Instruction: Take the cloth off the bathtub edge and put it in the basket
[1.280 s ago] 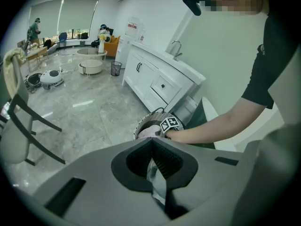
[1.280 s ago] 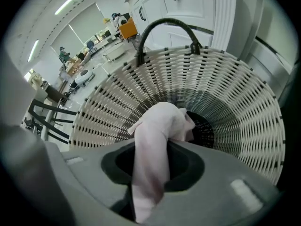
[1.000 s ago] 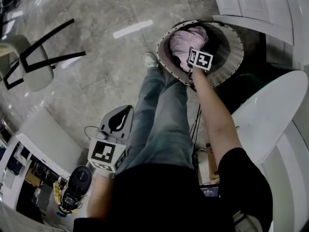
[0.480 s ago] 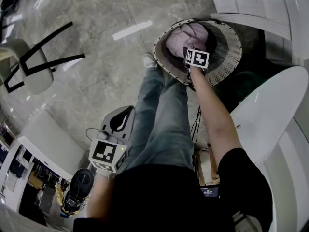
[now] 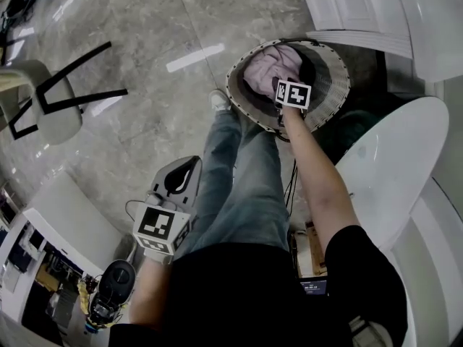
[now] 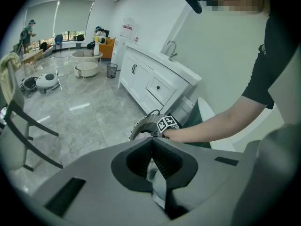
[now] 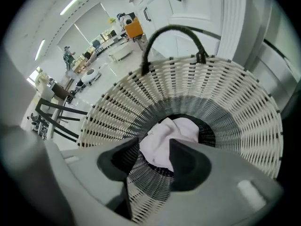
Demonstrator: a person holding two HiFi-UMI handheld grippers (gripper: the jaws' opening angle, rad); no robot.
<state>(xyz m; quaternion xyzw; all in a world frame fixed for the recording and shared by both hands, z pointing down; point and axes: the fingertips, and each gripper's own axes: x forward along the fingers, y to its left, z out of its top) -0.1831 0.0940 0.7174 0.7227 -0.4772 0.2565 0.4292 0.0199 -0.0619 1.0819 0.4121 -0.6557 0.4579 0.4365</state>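
The pale pink cloth (image 5: 264, 65) lies crumpled in the bottom of the woven basket (image 5: 329, 96), which stands on the floor by the tub. My right gripper (image 5: 291, 92) hangs over the basket's mouth, pointing steeply down. In the right gripper view its jaws (image 7: 154, 147) stand apart after just closing a little. Nothing is pressed between them, and the cloth (image 7: 171, 138) shows through the gap, lower down in the basket (image 7: 244, 102). My left gripper (image 5: 181, 181) hangs by the person's left side, shut and empty (image 6: 151, 142).
The white bathtub (image 5: 394, 172) curves along the right, with a dark green thing (image 5: 354, 132) between it and the basket. A white cabinet (image 5: 354, 6) stands behind the basket. A chair (image 5: 51, 100) is at the left, and the person's legs (image 5: 242, 186) are in the middle.
The right gripper has lifted a little above the cloth, which stays in the basket. The left gripper has kept about the same place.
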